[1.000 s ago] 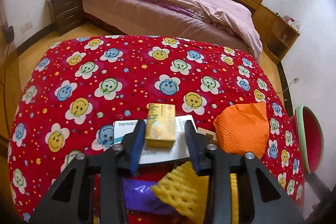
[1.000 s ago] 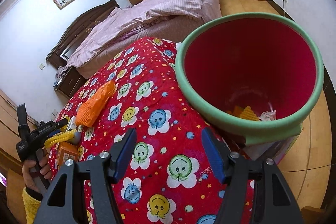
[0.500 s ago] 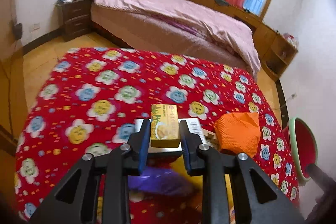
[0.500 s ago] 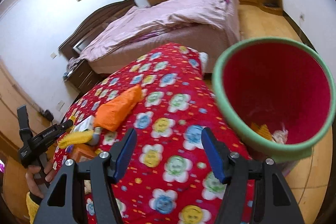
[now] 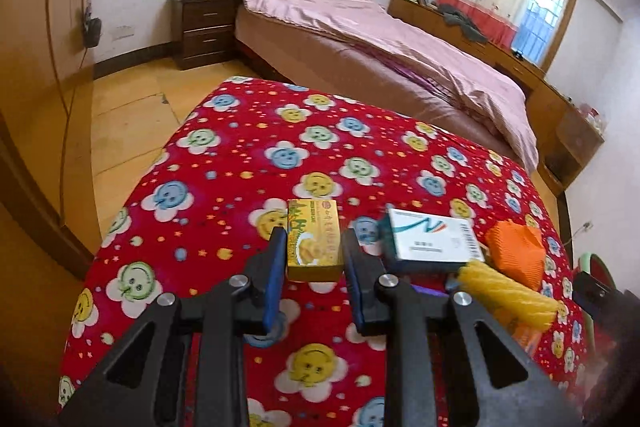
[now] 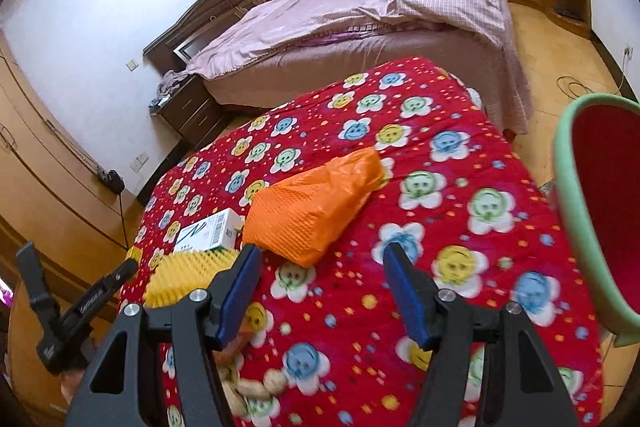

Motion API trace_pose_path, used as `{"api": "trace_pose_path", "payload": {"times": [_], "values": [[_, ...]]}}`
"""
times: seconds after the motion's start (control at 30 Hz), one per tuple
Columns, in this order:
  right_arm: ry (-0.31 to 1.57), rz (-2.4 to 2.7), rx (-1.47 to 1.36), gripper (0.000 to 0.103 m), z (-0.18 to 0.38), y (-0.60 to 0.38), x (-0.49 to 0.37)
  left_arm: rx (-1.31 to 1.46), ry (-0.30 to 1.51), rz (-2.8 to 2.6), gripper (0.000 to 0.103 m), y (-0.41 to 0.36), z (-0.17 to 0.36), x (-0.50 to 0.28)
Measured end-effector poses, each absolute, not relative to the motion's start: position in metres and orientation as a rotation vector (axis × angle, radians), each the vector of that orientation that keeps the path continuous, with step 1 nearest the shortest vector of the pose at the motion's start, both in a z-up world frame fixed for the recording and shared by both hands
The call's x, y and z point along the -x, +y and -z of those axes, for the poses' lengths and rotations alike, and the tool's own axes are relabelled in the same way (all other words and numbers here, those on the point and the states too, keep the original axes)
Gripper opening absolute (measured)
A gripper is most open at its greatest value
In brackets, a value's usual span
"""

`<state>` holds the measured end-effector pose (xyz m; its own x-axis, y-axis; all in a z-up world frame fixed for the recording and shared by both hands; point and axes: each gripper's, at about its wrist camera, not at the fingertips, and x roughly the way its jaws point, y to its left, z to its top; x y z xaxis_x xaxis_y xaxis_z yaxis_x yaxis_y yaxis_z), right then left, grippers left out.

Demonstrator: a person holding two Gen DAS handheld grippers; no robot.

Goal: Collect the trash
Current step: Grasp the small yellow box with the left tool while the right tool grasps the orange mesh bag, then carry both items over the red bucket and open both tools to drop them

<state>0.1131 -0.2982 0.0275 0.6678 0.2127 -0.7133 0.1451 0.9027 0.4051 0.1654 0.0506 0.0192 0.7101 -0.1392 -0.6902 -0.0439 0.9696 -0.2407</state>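
The left gripper (image 5: pixel 314 259) is clamped on the small yellow cardboard box (image 5: pixel 314 241), lifted above the red smiley-flower worktop (image 5: pixel 224 187); next it must cross to the green-rimmed red bin (image 6: pixel 600 211). The right gripper (image 6: pixel 320 291) hangs apart, empty.

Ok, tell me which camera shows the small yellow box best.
The left wrist view. The small yellow box sits centred there, printed top facing the camera, clamped in the left tool. The right wrist view does not show the box at all.
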Motion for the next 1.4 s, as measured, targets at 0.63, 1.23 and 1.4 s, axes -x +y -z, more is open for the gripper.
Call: {"api": "trace_pose_path", "payload": {"times": [0.63,1.23,1.4], "values": [[0.921,0.013,-0.385,0.005,0.0,-0.267,-0.155,0.282,0.753,0.177,0.028,0.047,-0.041,-0.13],[0.609,-0.052,-0.394,0.003,-0.108,-0.292,-0.027,0.265,0.687,0.354,0.028,-0.001,-0.102,-0.069],[0.532,-0.04,-0.417,0.003,-0.128,-0.31,0.002,0.249,0.694,0.425,0.028,-0.022,-0.113,-0.059]]}}
